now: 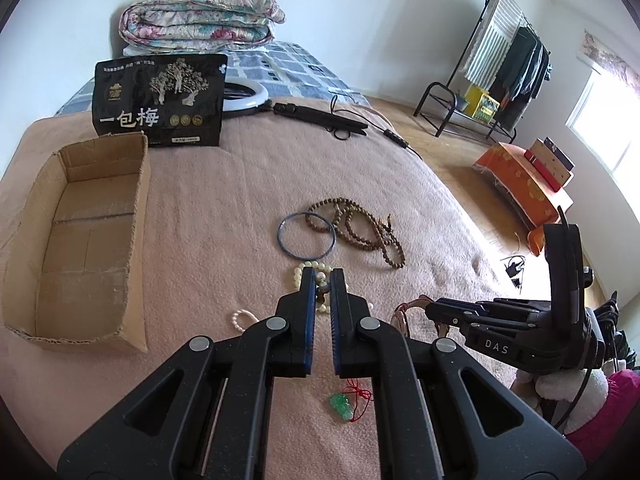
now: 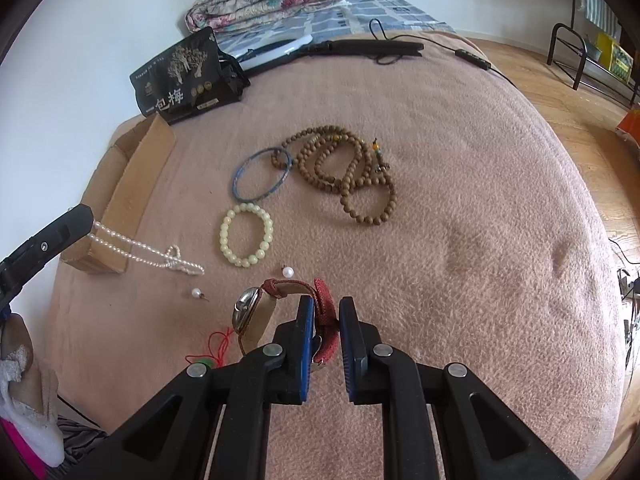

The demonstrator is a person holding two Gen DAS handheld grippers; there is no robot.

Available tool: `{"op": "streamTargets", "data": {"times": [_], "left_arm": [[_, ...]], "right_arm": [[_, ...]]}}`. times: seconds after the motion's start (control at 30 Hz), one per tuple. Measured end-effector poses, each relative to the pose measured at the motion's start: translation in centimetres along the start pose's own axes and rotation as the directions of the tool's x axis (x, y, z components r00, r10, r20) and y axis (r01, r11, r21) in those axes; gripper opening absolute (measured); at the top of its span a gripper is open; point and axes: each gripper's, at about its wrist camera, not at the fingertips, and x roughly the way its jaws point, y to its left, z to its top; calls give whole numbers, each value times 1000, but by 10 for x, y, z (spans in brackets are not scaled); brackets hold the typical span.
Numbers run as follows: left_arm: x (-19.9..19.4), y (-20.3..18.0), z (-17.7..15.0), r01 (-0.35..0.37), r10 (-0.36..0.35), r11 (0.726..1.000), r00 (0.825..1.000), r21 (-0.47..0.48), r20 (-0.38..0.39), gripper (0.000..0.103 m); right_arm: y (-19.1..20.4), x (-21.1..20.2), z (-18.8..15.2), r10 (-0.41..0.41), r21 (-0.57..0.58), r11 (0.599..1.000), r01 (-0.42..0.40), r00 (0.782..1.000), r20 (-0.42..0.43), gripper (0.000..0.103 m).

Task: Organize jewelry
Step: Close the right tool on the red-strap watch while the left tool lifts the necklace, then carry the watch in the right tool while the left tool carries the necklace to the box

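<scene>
the pearl necklace (image 2: 144, 248) is clamped in the left gripper (image 1: 322, 280), its strand trailing onto the pink blanket (image 2: 460, 200). the watch (image 2: 256, 312) is pinched by its red strap in the right gripper (image 2: 323, 312). pickup seems to be the step in hand; next, both pieces would need carrying to the empty cardboard box (image 1: 80, 240), where the jaws would be parted.

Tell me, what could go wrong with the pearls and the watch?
The pearl necklace hangs from the left gripper with its far end on the blanket; it might snag or slip loose. The right gripper pinches only the watch's red strap, so the heavy face may swing or drop.
</scene>
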Motion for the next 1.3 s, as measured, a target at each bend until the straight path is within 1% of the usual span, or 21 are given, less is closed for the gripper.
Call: {"op": "streamTargets", "data": {"times": [0.17,0.4,0.6,0.73,0.9,1.0,1.13,1.3], "left_arm": [[-22,13,13,6,-5,999,999,-35,37,4],[-78,30,43,10,-1,998,987,-56,159,4],[-107,54,61,-18,37,996,975,-87,219,4],[-119,78,71,-56,83,992,966,-117,245,4],[-128,110,76,-102,141,982,956,-157,258,4],[-129,128,75,-127,171,975,952,-183,253,4],[-127,150,71,-159,208,965,949,-210,236,4],[-121,171,62,-197,246,952,948,-232,204,4]], "right_arm": [[9,-6,5,3,-12,1000,-3,1000,23,11],[32,-18,12,28,-48,999,-25,998,65,11],[57,-26,20,68,-74,995,-61,993,93,11],[77,-31,28,101,-97,991,-91,989,108,11],[111,-35,39,140,-150,981,-120,981,134,11],[133,-34,45,164,-181,974,-138,976,140,11],[163,-26,52,189,-225,962,-154,972,140,11],[191,-12,56,210,-260,950,-171,969,130,11]]}}
